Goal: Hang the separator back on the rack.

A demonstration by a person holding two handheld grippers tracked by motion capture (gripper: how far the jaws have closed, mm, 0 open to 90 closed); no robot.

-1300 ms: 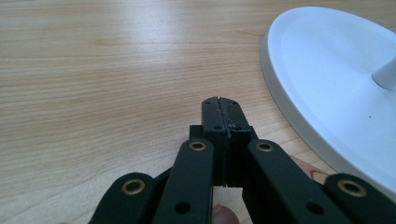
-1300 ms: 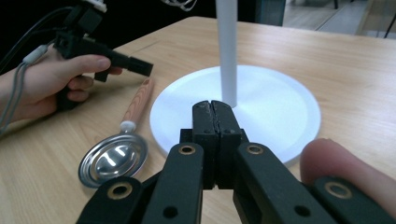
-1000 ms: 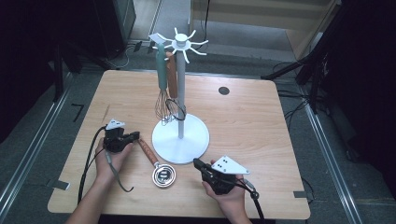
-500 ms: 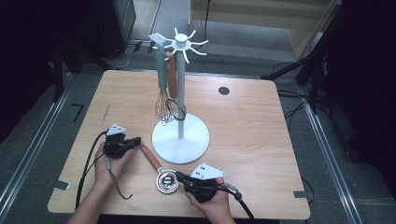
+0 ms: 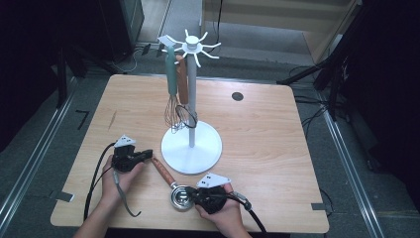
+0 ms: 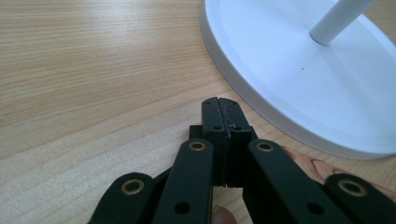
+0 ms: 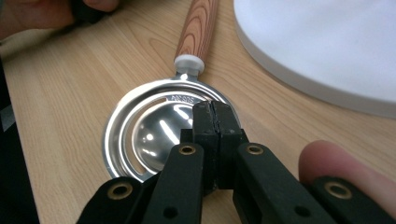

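We see both claws clenched empty: the right gripper [image 7: 215, 106] above the metal scoop [image 7: 154, 128], the left gripper [image 6: 224, 103] beside the white stand base [image 6: 299, 70].

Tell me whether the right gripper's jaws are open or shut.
Shut. In the right gripper view the right gripper has its two black jaws pressed together with no gap, above the metal bowl of the wooden-handled utensil.
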